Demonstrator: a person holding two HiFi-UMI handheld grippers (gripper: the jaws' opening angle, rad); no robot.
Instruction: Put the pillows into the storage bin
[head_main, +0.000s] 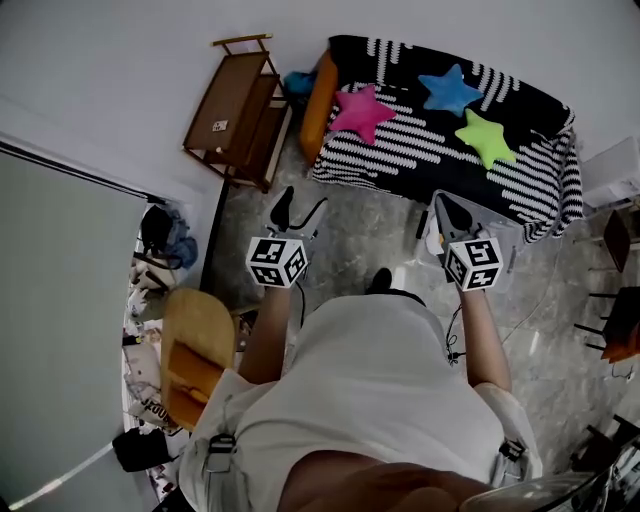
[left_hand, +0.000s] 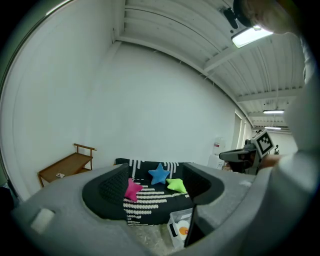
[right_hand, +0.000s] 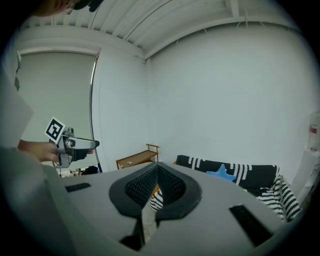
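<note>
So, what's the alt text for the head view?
Seen from above, a person holds the left tool and right tool toward a striped couch bearing a pink star pillow, a blue star pillow and a green star pillow.

a couch (head_main: 440, 160) draped in a black-and-white striped cover is seen against the wall. three star-shaped pillows are laid on its seat, apart from one another: a pink pillow (head_main: 360, 112) toward the left end in the head view, a blue pillow (head_main: 450, 90) further back, and a green pillow (head_main: 485, 137) to the right. an orange cushion (head_main: 318, 105) is propped at the left end. on the grey mottled floor (head_main: 360, 235), a clear storage bin (left_hand: 179, 225) is set just beside the couch's front, and a wooden rack (head_main: 240, 110) is stood by the wall.
</note>
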